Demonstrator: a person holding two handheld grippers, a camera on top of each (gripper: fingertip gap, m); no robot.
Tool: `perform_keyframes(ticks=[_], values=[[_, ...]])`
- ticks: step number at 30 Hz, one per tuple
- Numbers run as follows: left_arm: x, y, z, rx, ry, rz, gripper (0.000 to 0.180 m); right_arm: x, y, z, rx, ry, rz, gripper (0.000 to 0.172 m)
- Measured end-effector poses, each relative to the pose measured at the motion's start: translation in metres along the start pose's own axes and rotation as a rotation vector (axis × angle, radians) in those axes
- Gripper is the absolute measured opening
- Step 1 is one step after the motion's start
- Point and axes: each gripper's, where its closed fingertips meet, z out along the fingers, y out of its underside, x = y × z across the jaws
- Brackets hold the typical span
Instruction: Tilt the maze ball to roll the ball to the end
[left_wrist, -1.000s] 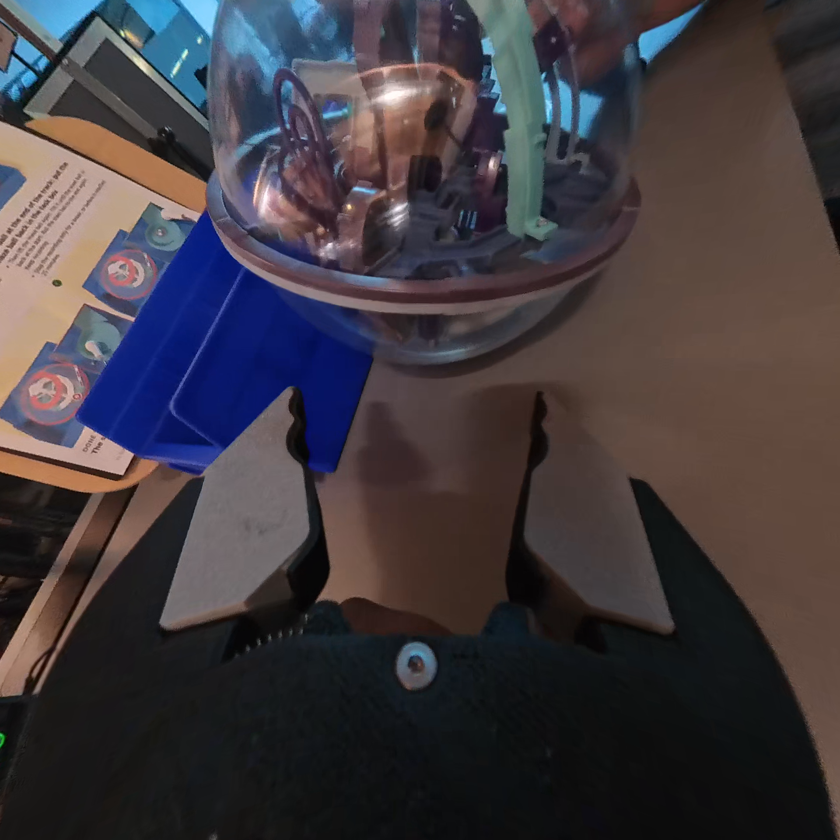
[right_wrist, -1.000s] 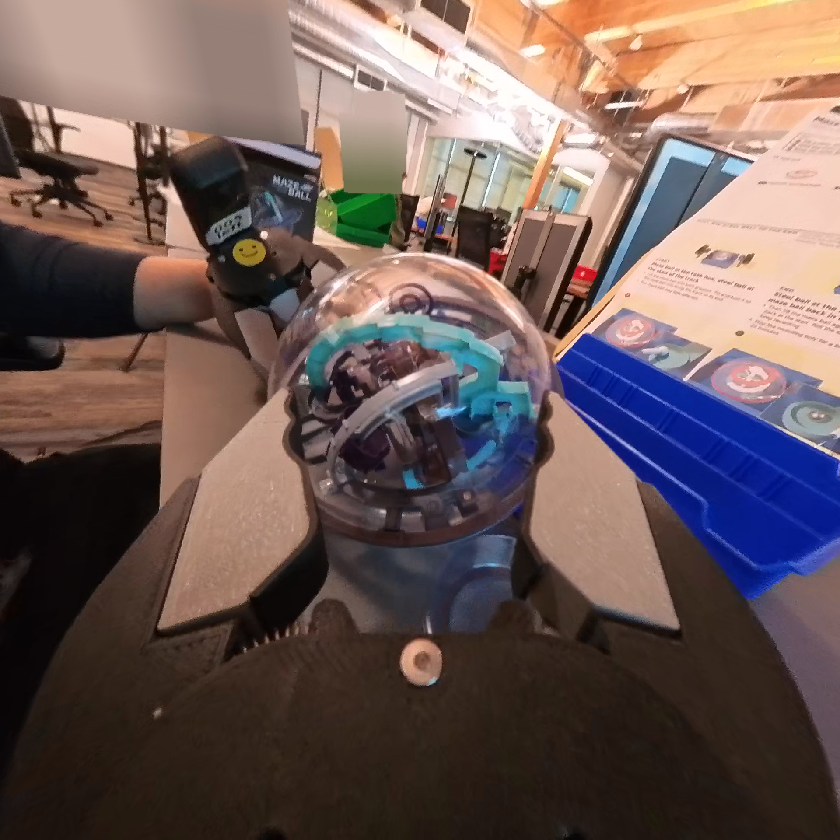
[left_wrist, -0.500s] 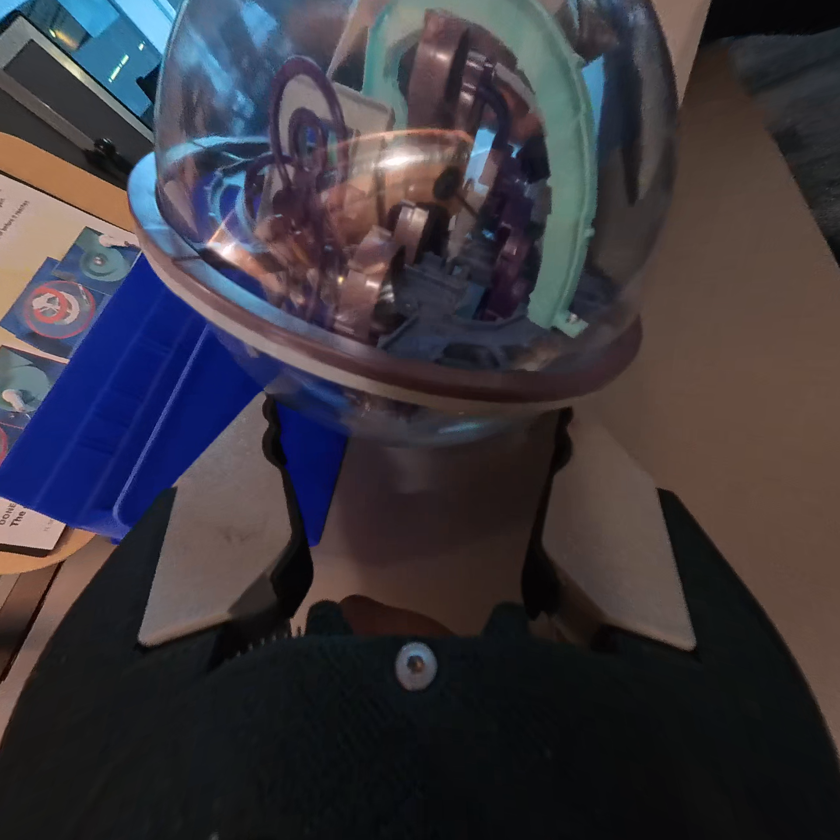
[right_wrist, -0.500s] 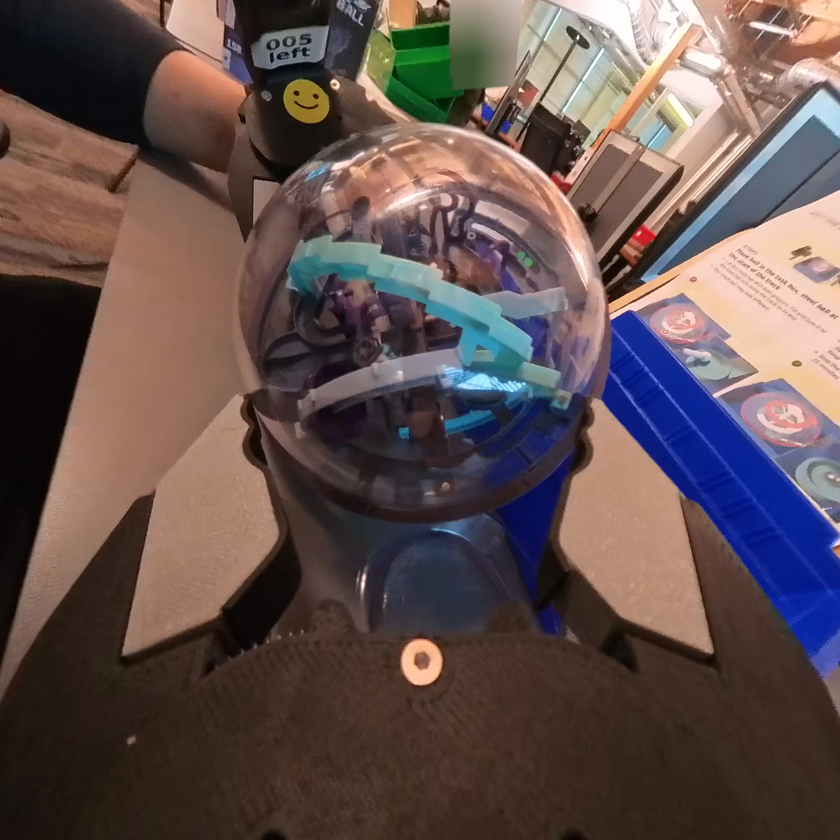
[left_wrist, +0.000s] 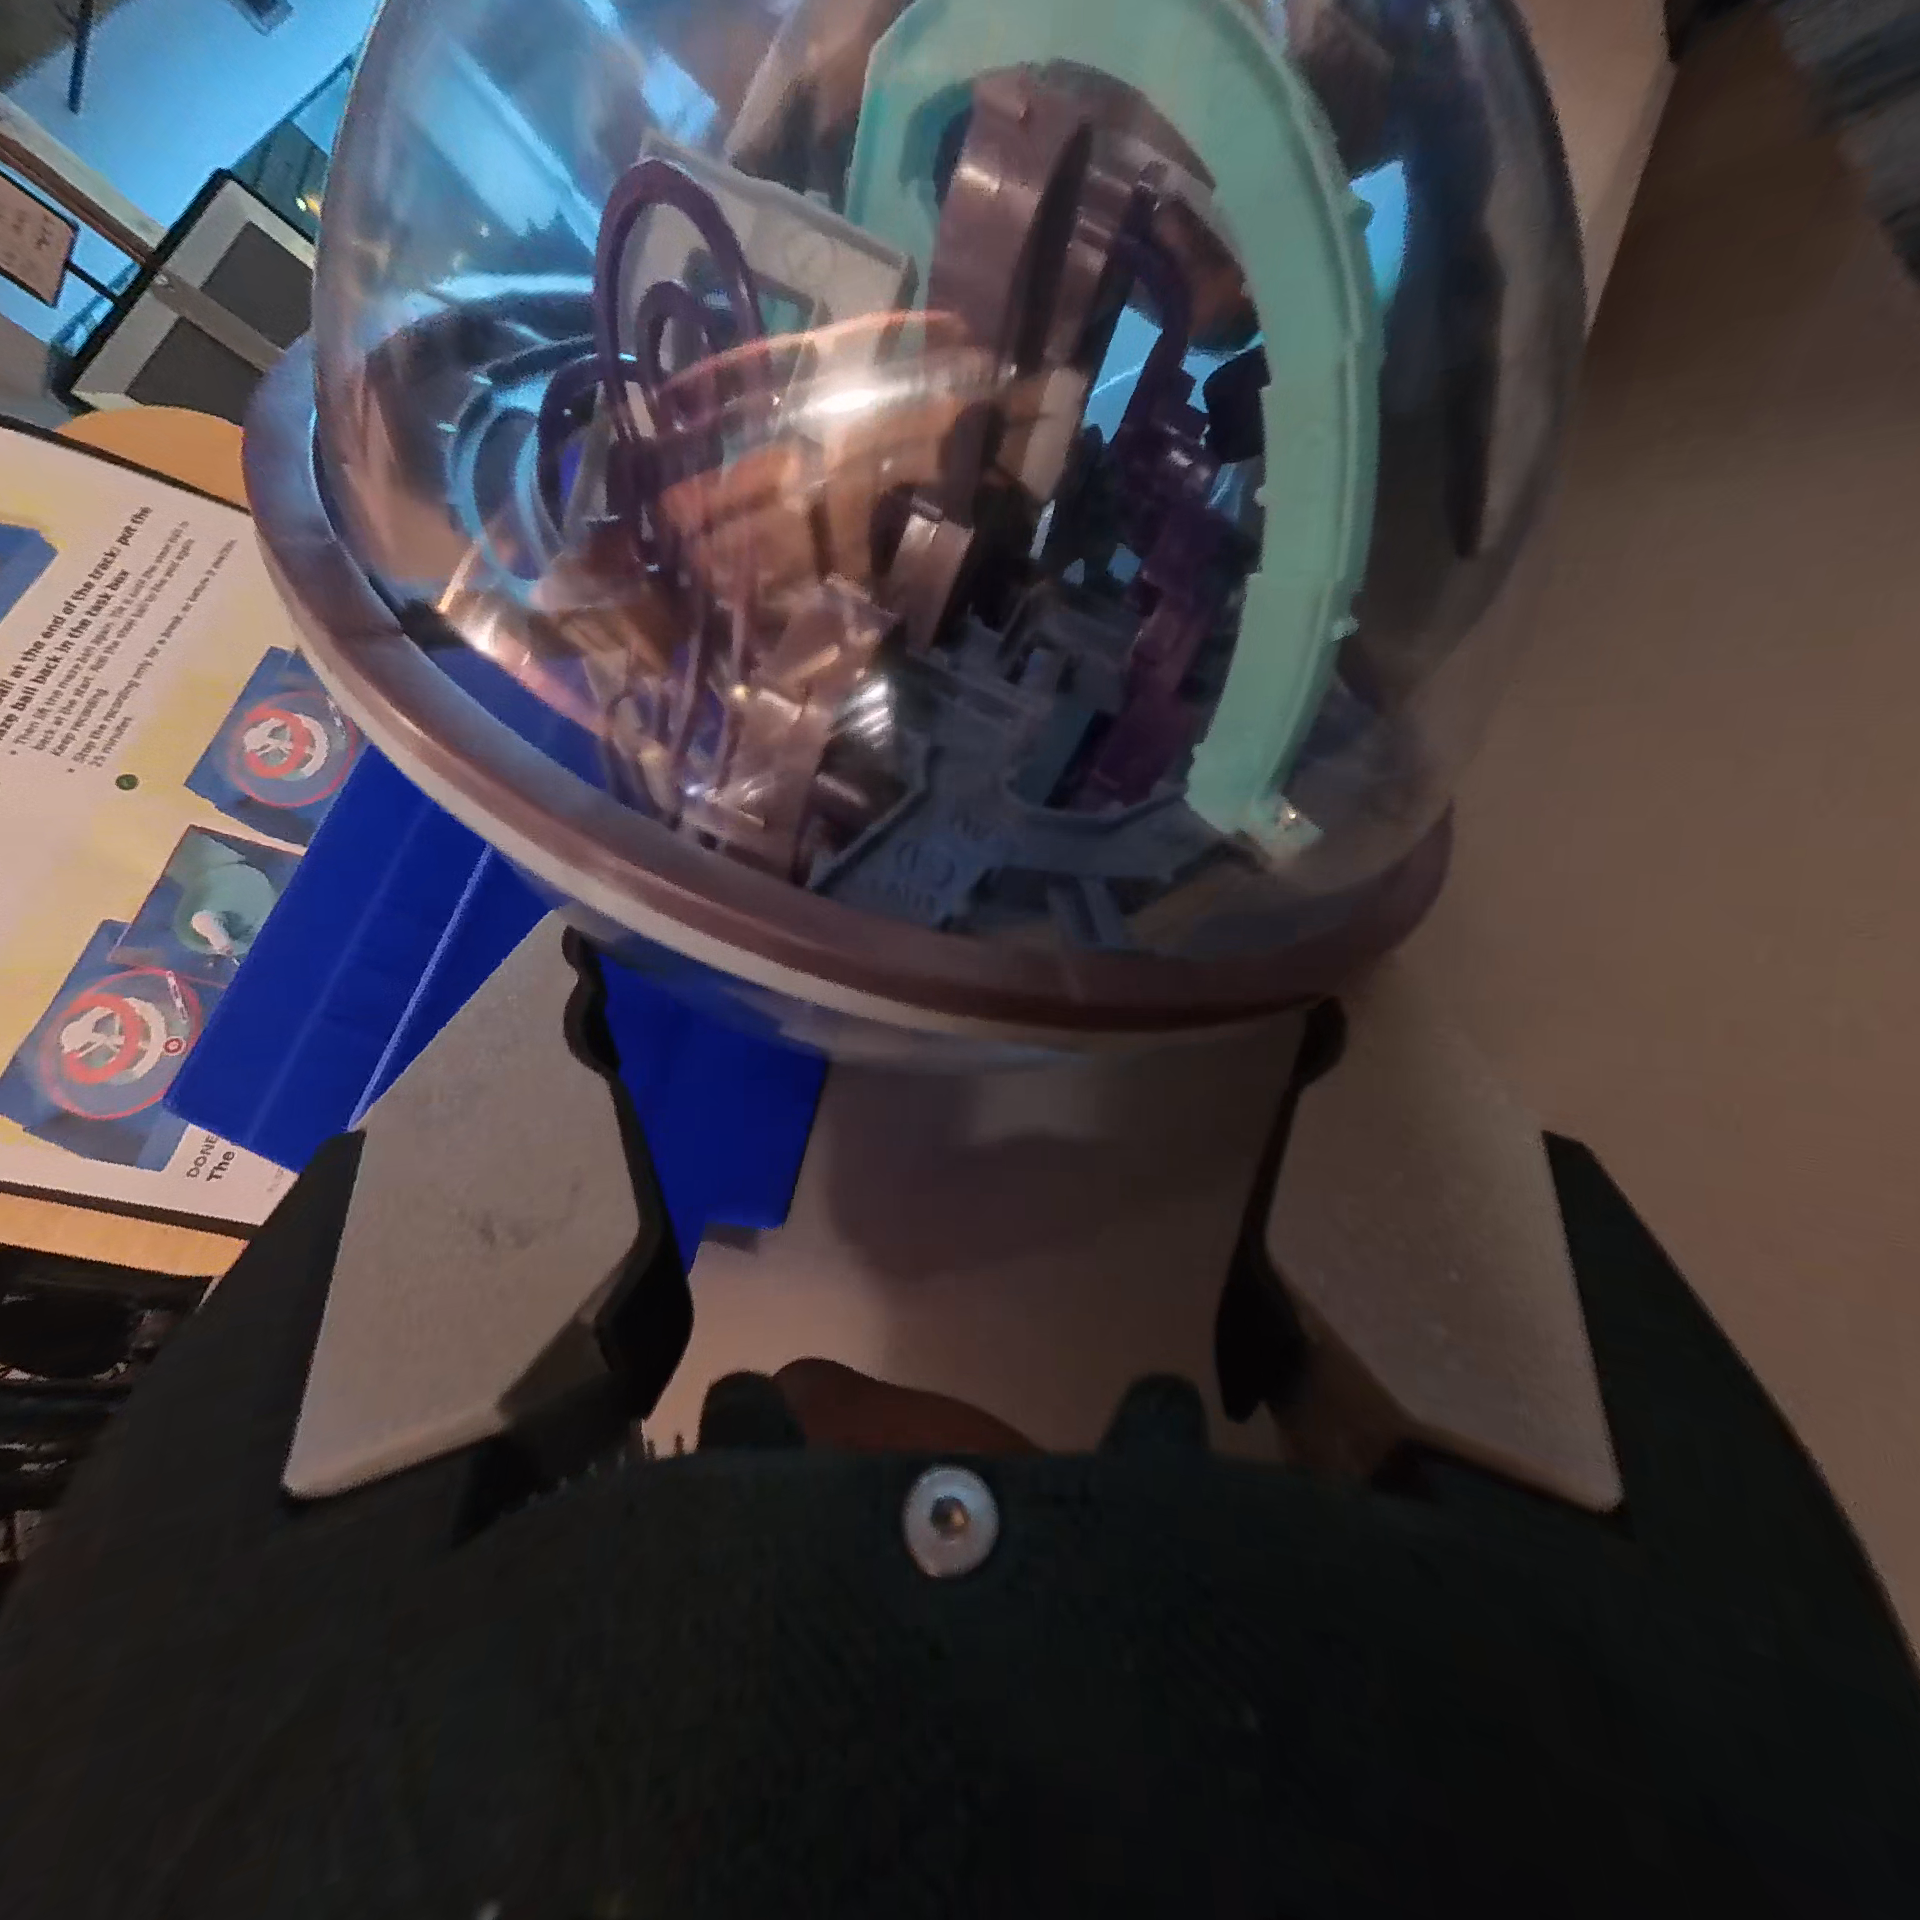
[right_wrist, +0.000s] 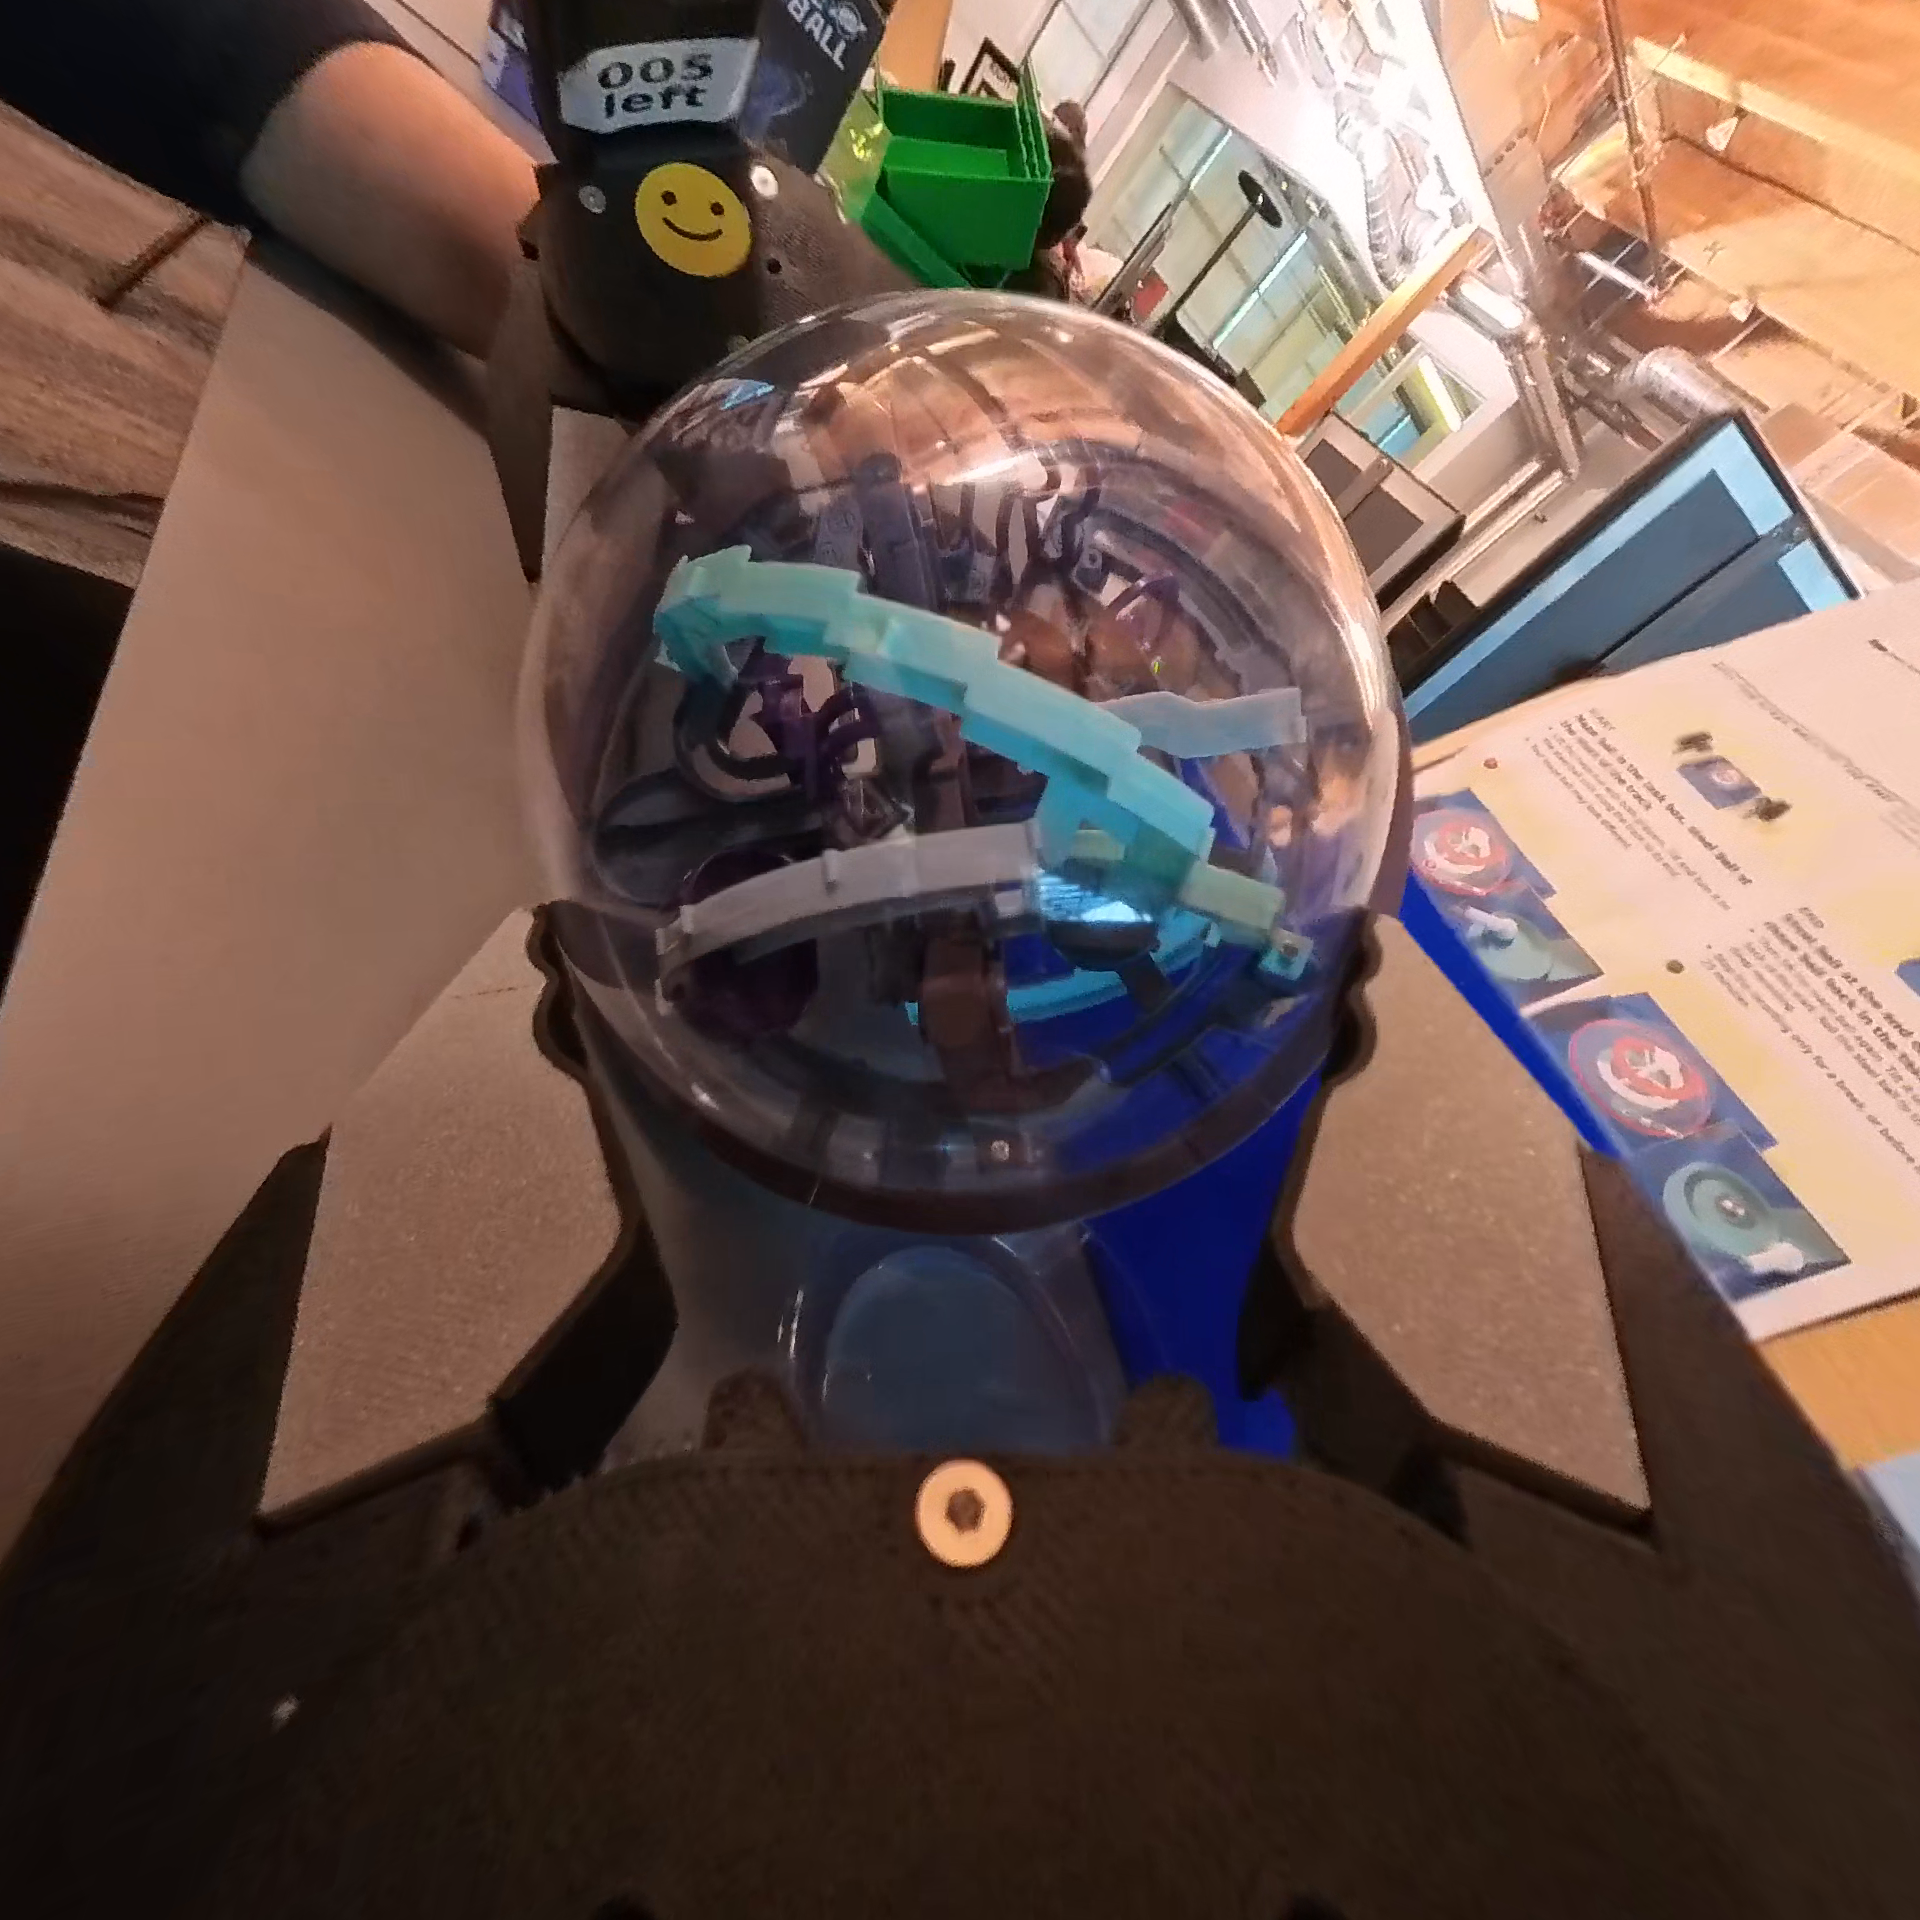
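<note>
Maze ball (right_wrist: 961, 790) clamped between right tongs (right_wrist: 951, 987) | left tongs (left_wrist: 951, 997) spread wide, cradling its underside; contact unclear | blue bin (left_wrist: 395, 966) beside ball, on counter (left_wrist: 1662, 727)

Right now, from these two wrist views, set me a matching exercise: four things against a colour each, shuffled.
Things:
1. maze ball shell
2. bin beside the ball
3. stepped track inside the ball
4. round sticker on the left gripper

Colours:
A. yellow
B. clear
C. turquoise
D. blue

Pairs: 1-B, 2-D, 3-C, 4-A
</note>
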Motion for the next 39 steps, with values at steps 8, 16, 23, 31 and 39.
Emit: perform_keyframes(ticks=[8, 16, 23, 31, 39], values=[[0.002, -0.014, -0.007, 0.072, 0.046, -0.098, 0.132, 0.002, -0.023, 0.005, 0.114, 0.023, 0.032, 0.150], [0.002, -0.024, -0.011, 0.115, 0.007, -0.056, 0.133, 0.001, -0.020, 0.002, 0.120, 0.032, 0.015, 0.153], [0.002, -0.029, -0.014, 0.139, -0.015, -0.011, 0.134, 0.000, -0.016, 0.003, 0.105, 0.034, -0.005, 0.155], [0.003, -0.031, -0.015, 0.143, -0.014, -0.011, 0.134, 0.000, -0.016, 0.003, 0.104, 0.032, 0.003, 0.155], [0.004, -0.031, -0.013, 0.146, -0.013, -0.016, 0.134, 0.000, -0.016, 0.002, 0.100, 0.030, 0.004, 0.155]])
